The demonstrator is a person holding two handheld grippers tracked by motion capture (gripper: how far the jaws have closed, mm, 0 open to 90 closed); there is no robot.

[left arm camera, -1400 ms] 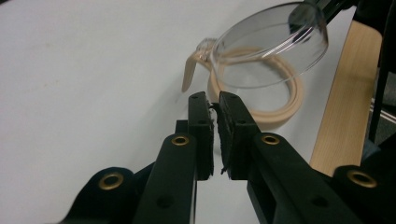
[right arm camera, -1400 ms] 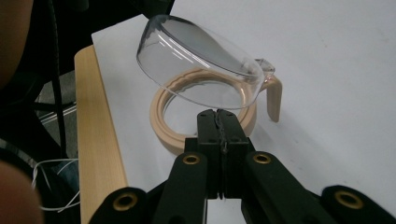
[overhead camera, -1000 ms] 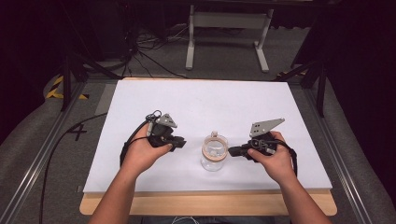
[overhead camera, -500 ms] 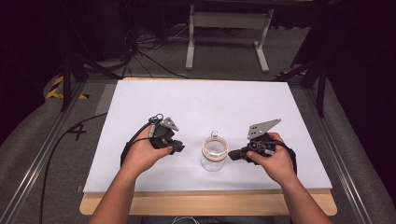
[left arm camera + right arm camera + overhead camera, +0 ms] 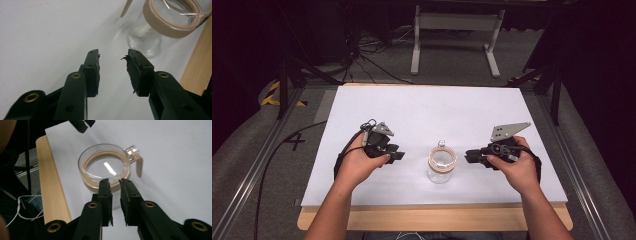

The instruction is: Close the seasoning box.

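Upright near the front edge of the white bench (image 5: 422,107) stands a clear glass jar (image 5: 441,166) with a tan ring round its mouth (a small clasp sticks out on its far side). Left of it, apart from the glass, the left hand-held gripper (image 5: 398,156) has just been opening; its jaws are spread with nothing between them. On the other side, the right hand-held gripper (image 5: 469,157) has just been parting too, its narrow gap empty, tips just short of the rim.
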